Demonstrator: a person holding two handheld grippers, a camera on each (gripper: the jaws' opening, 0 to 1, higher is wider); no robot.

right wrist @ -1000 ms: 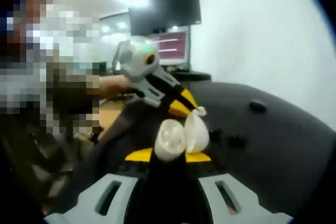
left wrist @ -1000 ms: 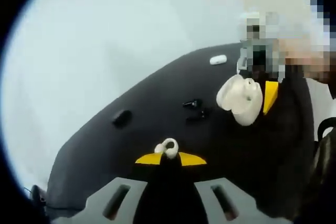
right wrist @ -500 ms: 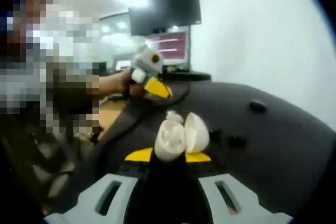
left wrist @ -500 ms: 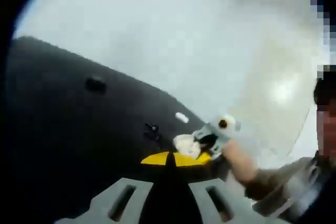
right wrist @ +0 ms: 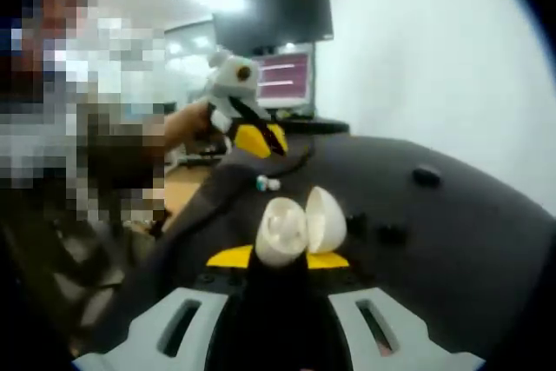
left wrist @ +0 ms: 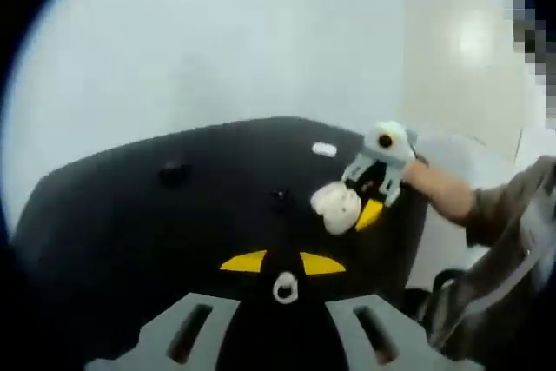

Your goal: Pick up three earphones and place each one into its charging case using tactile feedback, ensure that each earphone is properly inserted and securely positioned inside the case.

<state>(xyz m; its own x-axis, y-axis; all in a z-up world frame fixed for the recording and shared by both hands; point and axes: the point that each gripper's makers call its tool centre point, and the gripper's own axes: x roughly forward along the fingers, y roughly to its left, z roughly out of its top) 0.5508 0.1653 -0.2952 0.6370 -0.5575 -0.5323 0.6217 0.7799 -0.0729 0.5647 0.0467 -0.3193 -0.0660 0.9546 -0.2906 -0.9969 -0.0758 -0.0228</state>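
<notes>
The right tongs [right wrist: 278, 258] clamp the open white charging case [right wrist: 294, 230]; the left tongs [right wrist: 254, 140], at eleven o'clock from the case, look parted and empty; a white earphone [right wrist: 267, 183] sits loose between them, apparently dropped mid-insertion; next, retrieve and reseat it on the black surface [right wrist: 452, 241].

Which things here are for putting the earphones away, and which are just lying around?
For the job:
- white earphone
- open white case, in the right gripper jaws
- left gripper
- second white case on the table
- small black bits, likely earphones
- black lump, maybe a case

Just around:
- monitors
- black table
</notes>
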